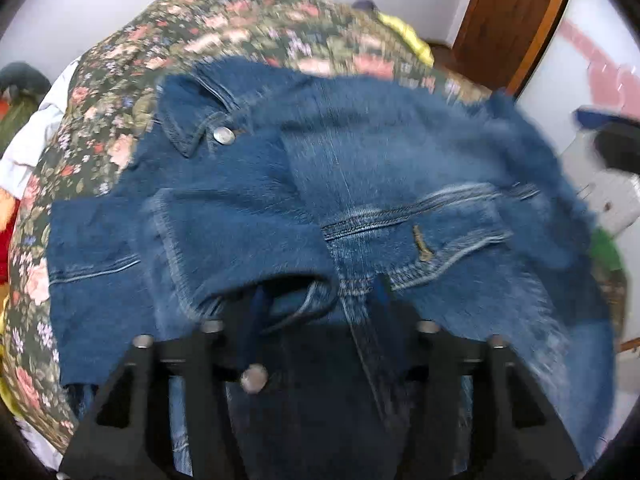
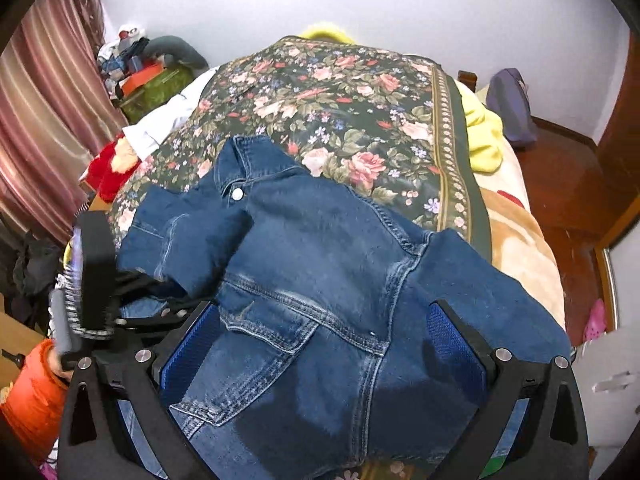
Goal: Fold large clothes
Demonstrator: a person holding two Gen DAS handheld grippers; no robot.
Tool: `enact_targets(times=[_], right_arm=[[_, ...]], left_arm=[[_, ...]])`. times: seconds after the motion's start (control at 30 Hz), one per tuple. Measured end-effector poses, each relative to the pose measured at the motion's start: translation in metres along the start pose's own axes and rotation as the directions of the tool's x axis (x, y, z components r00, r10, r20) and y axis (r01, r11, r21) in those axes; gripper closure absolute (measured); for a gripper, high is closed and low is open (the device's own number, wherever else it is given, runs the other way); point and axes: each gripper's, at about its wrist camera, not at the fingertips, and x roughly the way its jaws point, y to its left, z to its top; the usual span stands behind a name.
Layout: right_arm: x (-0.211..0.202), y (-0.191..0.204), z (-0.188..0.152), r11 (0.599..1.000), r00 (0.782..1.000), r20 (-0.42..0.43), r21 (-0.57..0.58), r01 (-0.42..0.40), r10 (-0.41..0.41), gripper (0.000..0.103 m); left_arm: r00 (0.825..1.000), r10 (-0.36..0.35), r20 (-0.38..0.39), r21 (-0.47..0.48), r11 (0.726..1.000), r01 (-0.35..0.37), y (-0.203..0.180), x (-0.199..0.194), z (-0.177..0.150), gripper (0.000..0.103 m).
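Denim fills the near field of both views: the denim jacket [image 2: 312, 280] lies partly folded on the floral bedspread [image 2: 340, 100] of the bed, collar [image 1: 188, 120] at the far left. Left gripper [image 1: 316, 300] fingers appear narrowed, a sleeve cuff bunched between them, though blur prevents certainty. Right gripper [image 2: 324, 340] fingers stand wide, straddling the near hem without gripping. Judgement: carry the sleeve flat across the body, keeping seams aligned and tension even. Fabric is heavy, stiff, faded at the stitched seams, with metal buttons.
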Motion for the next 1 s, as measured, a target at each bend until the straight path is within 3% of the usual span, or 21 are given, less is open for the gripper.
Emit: enact_targets(times=[0.2, 0.3, 0.4, 0.53, 0.7, 0.9, 1.0], right_arm=[[0.017, 0.046, 0.017, 0.996, 0.999, 0.003, -0.073, -0.051, 0.051, 0.0], [0.032, 0.083, 0.025, 0.986, 0.997, -0.008, -0.148, -0.074, 0.074, 0.0], [0.05, 0.121, 0.028, 0.97, 0.996, -0.029, -0.229, -0.085, 0.081, 0.0], [0.085, 0.18, 0.027, 0.927, 0.996, -0.074, -0.368, -0.076, 0.052, 0.0], [0.139, 0.227, 0.018, 0.866, 0.987, -0.161, -0.496, -0.061, -0.022, 0.0], [0.194, 0.242, 0.004, 0.813, 0.962, -0.213, -0.582, 0.018, -0.173, 0.002], [0.203, 0.242, 0.0, 0.796, 0.954, -0.207, -0.603, 0.048, -0.215, 0.015]], left_arm=[[0.991, 0.075, 0.113, -0.115, 0.991, -0.062, 0.054, -0.057, -0.013, 0.034], [0.97, 0.204, 0.133, -0.195, 0.965, -0.176, 0.101, -0.077, -0.033, 0.032], [0.955, 0.28, 0.101, -0.255, 0.935, -0.248, 0.138, -0.079, -0.048, 0.032], [0.951, 0.305, 0.056, -0.305, 0.912, -0.275, 0.177, -0.067, -0.07, 0.032], [0.951, 0.31, 0.011, -0.306, 0.906, -0.292, 0.197, -0.043, -0.081, 0.032], [0.951, 0.307, -0.045, -0.298, 0.904, -0.306, 0.206, -0.008, -0.086, 0.032], [0.951, 0.305, -0.046, -0.31, 0.901, -0.304, 0.209, 0.001, -0.09, 0.032]])
